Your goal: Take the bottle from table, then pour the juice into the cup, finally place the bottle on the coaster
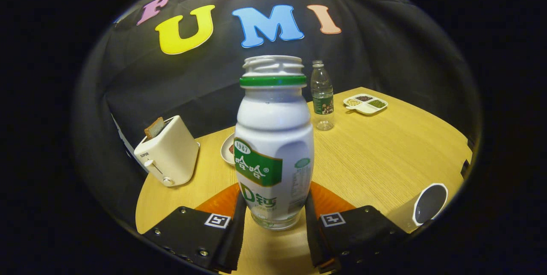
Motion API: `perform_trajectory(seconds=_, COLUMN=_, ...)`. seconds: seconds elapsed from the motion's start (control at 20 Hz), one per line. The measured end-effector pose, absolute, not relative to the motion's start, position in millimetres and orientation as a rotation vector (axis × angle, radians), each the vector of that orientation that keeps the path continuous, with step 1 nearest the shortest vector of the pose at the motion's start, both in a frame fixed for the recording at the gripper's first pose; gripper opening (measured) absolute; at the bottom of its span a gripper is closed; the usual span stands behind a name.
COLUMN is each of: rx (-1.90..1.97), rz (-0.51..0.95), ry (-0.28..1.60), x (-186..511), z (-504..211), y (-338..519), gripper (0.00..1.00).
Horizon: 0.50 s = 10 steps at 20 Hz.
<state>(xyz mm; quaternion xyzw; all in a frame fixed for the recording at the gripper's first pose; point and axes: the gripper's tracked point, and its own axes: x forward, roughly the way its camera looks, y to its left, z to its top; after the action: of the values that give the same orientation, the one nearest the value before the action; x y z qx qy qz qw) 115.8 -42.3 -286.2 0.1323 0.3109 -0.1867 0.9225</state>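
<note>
Standing upright btwn fingers (239,219): capless bottle (273,146).

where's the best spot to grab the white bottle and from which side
Grip the white bottle low on its body, where the hand-held gripper already has a finger on each side. Come in level from the front: it stands upright and uncapped, so a side squeeze keeps it vertical. The body is wide, and the lower waist below the green label looks narrower, which should suit the fingers.

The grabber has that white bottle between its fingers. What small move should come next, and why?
Probably set it down and let go. The gripper is shut on the upright, uncapped bottle, whose base sits over the orange coaster.
</note>
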Motion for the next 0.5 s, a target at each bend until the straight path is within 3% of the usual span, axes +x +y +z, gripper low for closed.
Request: perform_trajectory(seconds=0.5, rx=0.159, rz=-0.432, ry=0.635, x=146.9, z=-318.6, y=-65.1, gripper=0.63)
